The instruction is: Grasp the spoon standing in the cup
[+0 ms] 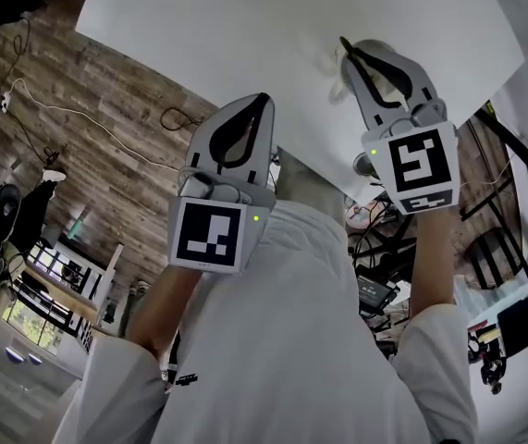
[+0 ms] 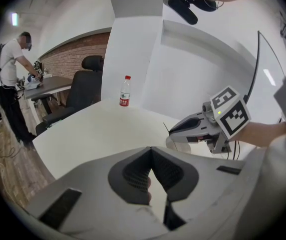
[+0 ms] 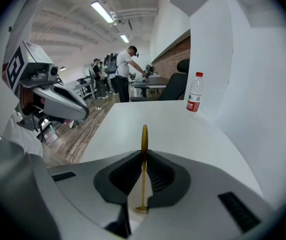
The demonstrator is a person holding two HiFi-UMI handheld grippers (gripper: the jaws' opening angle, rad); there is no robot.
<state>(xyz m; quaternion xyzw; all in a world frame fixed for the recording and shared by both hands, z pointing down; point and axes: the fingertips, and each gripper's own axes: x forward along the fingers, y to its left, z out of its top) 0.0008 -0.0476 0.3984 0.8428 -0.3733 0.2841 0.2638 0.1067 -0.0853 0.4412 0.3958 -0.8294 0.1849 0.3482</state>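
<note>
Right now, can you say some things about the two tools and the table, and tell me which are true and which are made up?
1. The right tool is shut on a gold spoon. True.
2. The left tool is holding the bottle. False: its jaws are together on nothing, and the bottle stands far off on the white table.
3. The bottle has a red label. True.
4. The bottle lies on its side. False: it stands upright.
</note>
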